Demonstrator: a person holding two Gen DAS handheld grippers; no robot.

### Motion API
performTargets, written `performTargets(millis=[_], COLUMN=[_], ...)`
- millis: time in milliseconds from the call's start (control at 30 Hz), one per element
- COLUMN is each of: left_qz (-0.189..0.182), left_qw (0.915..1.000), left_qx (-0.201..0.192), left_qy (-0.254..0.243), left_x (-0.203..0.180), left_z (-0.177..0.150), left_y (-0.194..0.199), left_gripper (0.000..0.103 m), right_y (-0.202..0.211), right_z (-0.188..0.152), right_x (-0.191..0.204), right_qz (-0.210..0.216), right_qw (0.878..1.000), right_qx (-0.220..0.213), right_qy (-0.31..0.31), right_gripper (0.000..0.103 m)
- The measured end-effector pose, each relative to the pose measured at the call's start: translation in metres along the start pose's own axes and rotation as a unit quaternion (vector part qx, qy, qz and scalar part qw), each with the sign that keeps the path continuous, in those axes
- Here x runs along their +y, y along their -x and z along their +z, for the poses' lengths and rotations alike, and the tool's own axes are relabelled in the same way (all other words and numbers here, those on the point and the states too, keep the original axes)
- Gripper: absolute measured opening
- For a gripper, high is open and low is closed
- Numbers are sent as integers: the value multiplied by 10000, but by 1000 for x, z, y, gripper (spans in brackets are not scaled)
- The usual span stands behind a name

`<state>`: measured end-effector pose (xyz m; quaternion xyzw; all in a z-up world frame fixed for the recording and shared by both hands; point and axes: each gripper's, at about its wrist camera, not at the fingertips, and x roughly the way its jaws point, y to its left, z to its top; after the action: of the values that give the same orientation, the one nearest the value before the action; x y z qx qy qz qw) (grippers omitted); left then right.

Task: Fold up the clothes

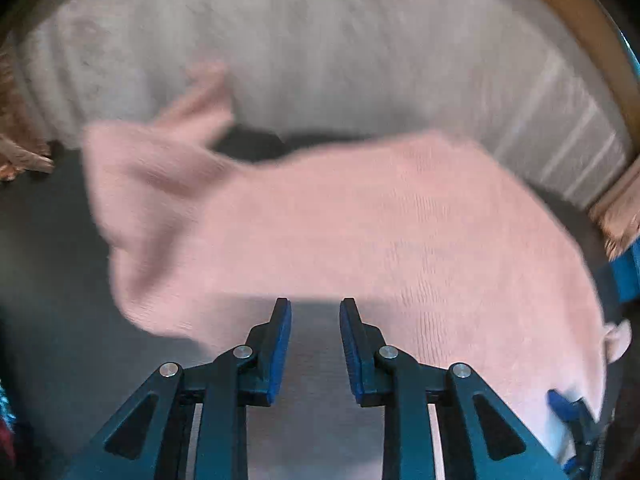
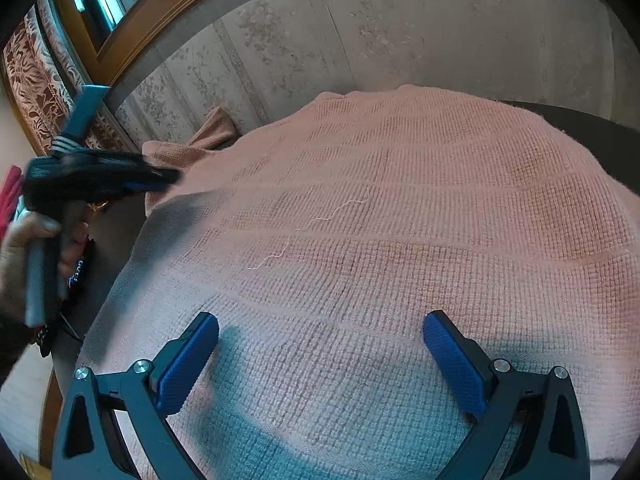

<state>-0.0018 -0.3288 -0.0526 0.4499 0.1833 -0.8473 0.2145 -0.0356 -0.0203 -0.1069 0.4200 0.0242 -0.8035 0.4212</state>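
right wrist | pink waffle-knit sweater (image 2: pixel 380 220) spread flat | right gripper (image 2: pixel 320 344) fingers released | left gripper (image 1: pixel 315 312) fingers parted, empty

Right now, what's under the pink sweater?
The pink sweater lies on a dark table, which shows at its edges. A loose pale thread lies on top. Anything beneath its middle is covered.

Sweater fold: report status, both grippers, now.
Left gripper open, empty, at sweater edge. Right gripper open wide, over sweater, holding nothing. Sweater spread on table, sleeve sticking up. Loose thread on the knit; nothing blocking.
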Motion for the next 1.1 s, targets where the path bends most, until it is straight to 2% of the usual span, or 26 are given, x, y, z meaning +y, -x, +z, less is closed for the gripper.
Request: performTargets(millis=[100,167,233,300,333,400,500,600,733,767,833,900,967,1033,1100], left_qz=[153,254,380,748,946,1354,2194,2529,3076,3117,2935,2620,2229,1768,1661], left_qw=[9997,9993,9984,9954,9933,9877,9734,9667,9514,9501,9544,9606,9688,9784,9814], left_qx=[-141,-234,-338,-454,-487,-548,-512,-372,-161,-95,-53,-435,-704,-799,-772], left_qy=[-93,-155,-228,-377,-446,-558,-405,-87,20,123,539,822,820,710,571], left_x=[0,-1,0,9,16,29,61,105,145,152,165,158,138,111,98], left_z=[-16,-27,-36,-39,-41,-43,-39,-45,-58,-61,-69,-71,-68,-71,-74], left_y=[-5,-8,-11,-9,-7,-4,-11,-10,3,6,27,53,61,63,57], left_gripper=[29,36,36,28,28,36,36,36,36,34,31,31,31,31,32], right_y=[-1,-3,-8,-14,-17,-23,-34,-44,-56,-57,-58,-48,-32,-16,0], right_z=[0,0,2,3,4,5,5,3,-3,-5,-10,-10,-7,-4,-1], right_x=[1,6,14,24,30,46,71,97,136,144,157,146,123,100,77], right_qz=[-17,-127,-173,-94,5,223,453,648,965,1042,1146,1199,1225,1250,1273], right_qw=[10000,9999,9996,9995,9996,9994,9988,9978,9949,9940,9927,9925,9921,9906,9881], right_qx=[19,61,123,161,167,176,173,142,282,303,305,223,98,-26,-151], right_qy=[20,87,201,260,249,213,88,-69,108,155,211,34,-263,-559,-854], right_gripper=[103,103,103,103,103,103,103,103,103,103,103,103,103,103,103])
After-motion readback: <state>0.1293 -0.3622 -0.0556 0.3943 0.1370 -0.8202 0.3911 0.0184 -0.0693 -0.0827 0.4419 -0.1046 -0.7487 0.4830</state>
